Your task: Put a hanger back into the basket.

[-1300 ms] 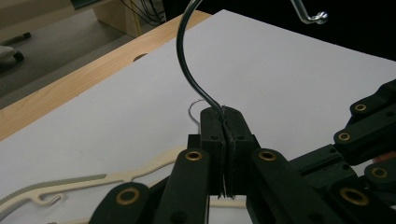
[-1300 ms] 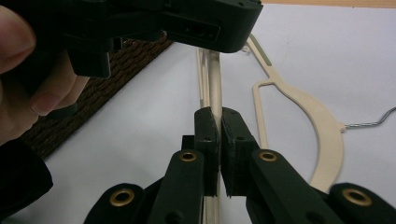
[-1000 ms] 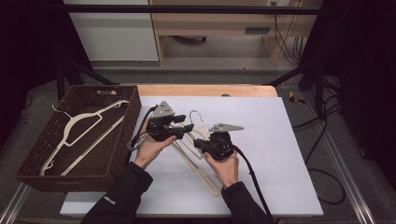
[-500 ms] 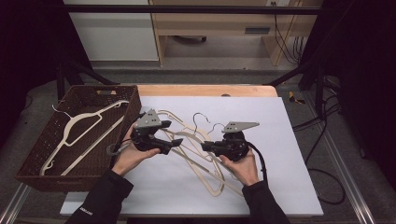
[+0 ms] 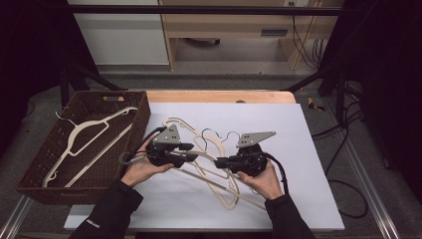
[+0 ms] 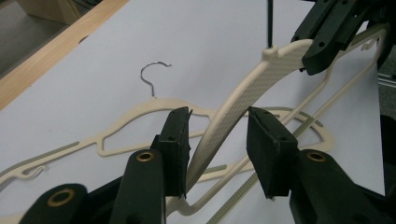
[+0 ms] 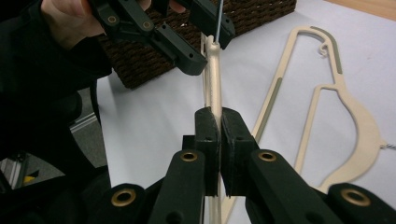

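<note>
High view: we hold a cream hanger [image 5: 211, 167] up off the white surface [image 5: 278, 129], well right of the basket [image 5: 142, 117], with our right tool [image 5: 221, 163] clamped on one of its arms. Our left tool [image 5: 191, 152] has just been closing, its jaws still apart around the hanger's other arm, one pad [image 6: 177, 144] touching it. A second hanger [image 7: 336, 135] lies flat beneath, and a third [image 5: 84, 139] rests in the basket.
</note>
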The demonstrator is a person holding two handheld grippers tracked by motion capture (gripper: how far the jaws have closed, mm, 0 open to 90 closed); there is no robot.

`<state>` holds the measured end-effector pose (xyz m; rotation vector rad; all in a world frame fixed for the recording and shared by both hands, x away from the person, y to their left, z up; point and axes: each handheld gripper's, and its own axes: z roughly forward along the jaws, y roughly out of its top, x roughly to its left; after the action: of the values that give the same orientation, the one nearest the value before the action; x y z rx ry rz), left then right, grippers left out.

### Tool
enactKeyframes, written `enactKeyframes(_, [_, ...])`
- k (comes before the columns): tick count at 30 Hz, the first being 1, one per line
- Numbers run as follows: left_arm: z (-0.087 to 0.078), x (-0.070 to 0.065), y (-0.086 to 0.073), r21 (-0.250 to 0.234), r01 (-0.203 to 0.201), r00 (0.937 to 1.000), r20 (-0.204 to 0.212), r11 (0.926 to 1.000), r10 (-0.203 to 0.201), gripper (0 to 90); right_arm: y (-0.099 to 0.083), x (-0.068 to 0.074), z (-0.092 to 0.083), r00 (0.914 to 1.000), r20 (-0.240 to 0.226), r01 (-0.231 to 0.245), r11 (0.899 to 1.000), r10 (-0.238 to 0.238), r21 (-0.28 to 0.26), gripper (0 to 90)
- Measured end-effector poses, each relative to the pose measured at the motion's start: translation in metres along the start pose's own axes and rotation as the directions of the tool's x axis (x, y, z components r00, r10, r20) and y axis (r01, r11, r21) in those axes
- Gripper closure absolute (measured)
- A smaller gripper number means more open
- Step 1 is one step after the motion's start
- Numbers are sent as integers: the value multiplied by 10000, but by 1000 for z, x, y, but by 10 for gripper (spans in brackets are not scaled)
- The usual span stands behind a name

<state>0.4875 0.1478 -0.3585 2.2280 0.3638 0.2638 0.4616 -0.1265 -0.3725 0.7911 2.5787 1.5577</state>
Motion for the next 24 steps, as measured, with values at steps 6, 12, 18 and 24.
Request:
enactKeyframes(6, [4,-2,-1,303,-211,9997,142,9993,207,648,0,2,1,9996,-255,126,9999,-125,56,874])
enactKeyframes(12, [3,-6,-1,761,-442,9989,171,9961,430,694,-2,1,3,9994,-303,150,9997,-144,174,862])
enactKeyframes(18, [3,-14,-2,797,-276,9974,690,9964,221,807,-2,-1,1,9959,870,254,9994,-231,-243,728])
enactKeyframes(24, [2,-25,-1,623,49,9983,583,9980,-85,863,-4,2,0,9794,1922,729,9962,-626,-469,600])
